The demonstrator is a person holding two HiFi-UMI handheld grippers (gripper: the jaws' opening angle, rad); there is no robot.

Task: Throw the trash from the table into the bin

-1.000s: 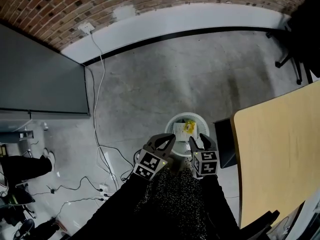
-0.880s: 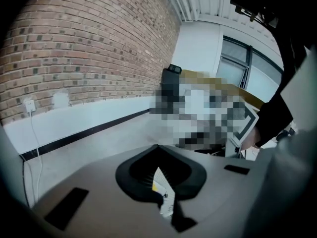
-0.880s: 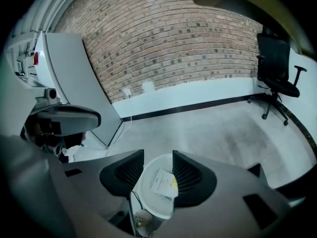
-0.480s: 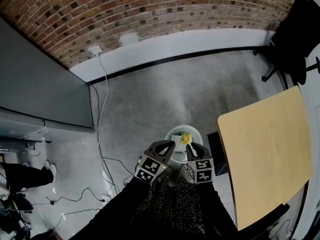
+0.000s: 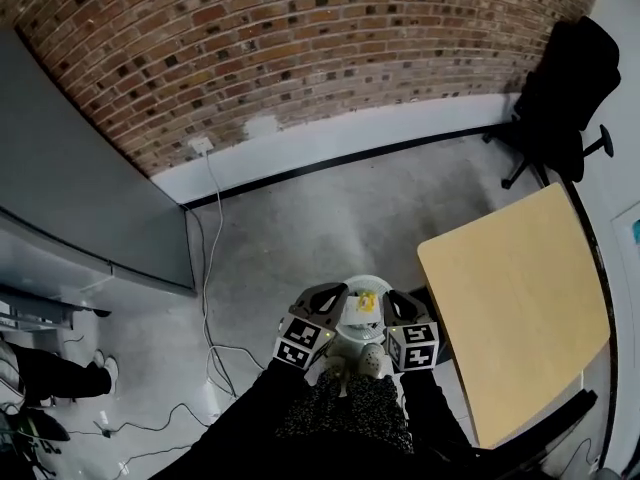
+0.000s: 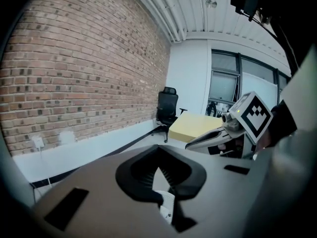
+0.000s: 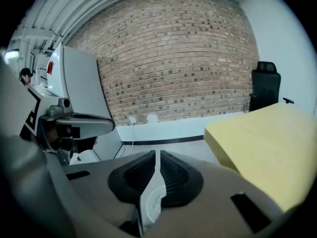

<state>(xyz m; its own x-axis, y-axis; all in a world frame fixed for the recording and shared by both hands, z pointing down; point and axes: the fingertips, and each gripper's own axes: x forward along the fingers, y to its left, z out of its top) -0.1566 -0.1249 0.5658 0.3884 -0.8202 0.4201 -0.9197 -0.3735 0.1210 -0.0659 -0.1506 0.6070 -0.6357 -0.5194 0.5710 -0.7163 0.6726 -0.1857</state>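
Left tongs, open and empty, and right tongs, just narrowed to an empty slit, have risen above the bin.

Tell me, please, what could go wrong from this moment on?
The bin stands close in front of the person; a careless step might tip it and spill the trash. Cables trail across the floor on the left, so turning that way risks a trip.
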